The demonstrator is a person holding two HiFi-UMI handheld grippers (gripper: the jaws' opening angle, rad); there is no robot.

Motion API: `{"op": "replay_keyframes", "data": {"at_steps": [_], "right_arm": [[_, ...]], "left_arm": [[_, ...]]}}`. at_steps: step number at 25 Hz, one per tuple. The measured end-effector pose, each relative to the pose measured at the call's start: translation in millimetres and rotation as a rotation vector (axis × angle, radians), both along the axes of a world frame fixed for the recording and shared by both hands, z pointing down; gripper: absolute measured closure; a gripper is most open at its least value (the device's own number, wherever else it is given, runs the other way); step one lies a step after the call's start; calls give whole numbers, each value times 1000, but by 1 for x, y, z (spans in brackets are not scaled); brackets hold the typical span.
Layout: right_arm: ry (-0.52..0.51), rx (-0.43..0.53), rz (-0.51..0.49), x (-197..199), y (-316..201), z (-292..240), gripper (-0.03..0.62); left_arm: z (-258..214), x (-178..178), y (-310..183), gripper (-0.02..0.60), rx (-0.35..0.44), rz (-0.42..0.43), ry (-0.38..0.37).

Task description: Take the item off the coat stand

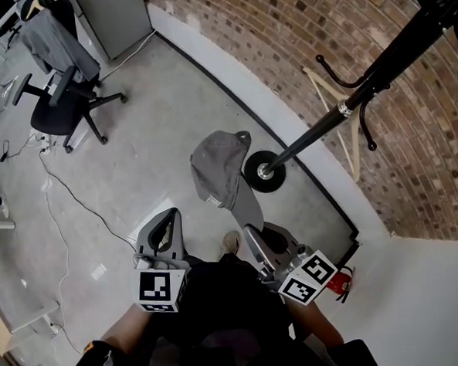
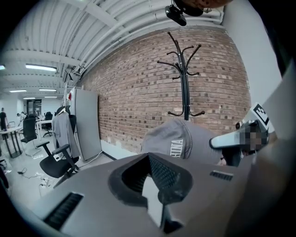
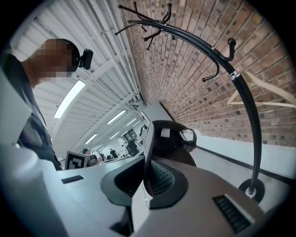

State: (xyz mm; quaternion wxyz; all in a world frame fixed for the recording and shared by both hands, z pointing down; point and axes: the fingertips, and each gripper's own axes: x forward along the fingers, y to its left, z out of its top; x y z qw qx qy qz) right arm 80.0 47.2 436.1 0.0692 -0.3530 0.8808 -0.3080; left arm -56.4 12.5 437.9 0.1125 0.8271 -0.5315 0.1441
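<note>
A grey cap (image 1: pixel 216 167) hangs in the air, clear of the black coat stand (image 1: pixel 377 72), just left of the stand's round base (image 1: pixel 263 171). My right gripper (image 1: pixel 244 208) is shut on the cap's brim. In the right gripper view the brim's edge runs between the closed jaws (image 3: pixel 147 178), and the cap's dark inside (image 3: pixel 173 139) faces the camera. My left gripper (image 1: pixel 168 219) is beside it on the left, shut and holding nothing. The left gripper view shows the cap (image 2: pixel 185 139) ahead of the jaws (image 2: pixel 155 185), with the bare coat stand (image 2: pixel 185 83) behind it against the brick wall.
A curved brick wall (image 1: pixel 297 27) runs behind the stand, with a wooden hanger (image 1: pixel 340 110) leaning on it. A red fire extinguisher (image 1: pixel 342 282) stands near my right side. An office chair (image 1: pixel 62 111) with a grey garment, floor cables (image 1: pixel 59 189) and a grey cabinet (image 1: pixel 114 19) lie to the left.
</note>
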Motion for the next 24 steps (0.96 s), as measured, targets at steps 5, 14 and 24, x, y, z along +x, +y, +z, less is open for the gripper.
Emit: {"op": "replay_keyframes", "data": {"at_steps": [5, 14, 24], "right_arm": [[25, 28, 28, 12, 6, -3, 565], [80, 40, 72, 40, 8, 3, 565], [68, 48, 112, 53, 4, -3, 565]], "left_arm": [[7, 20, 5, 557, 0, 29, 18], [14, 57, 5, 557, -13, 86, 16], [6, 71, -8, 557, -2, 134, -4]]}}
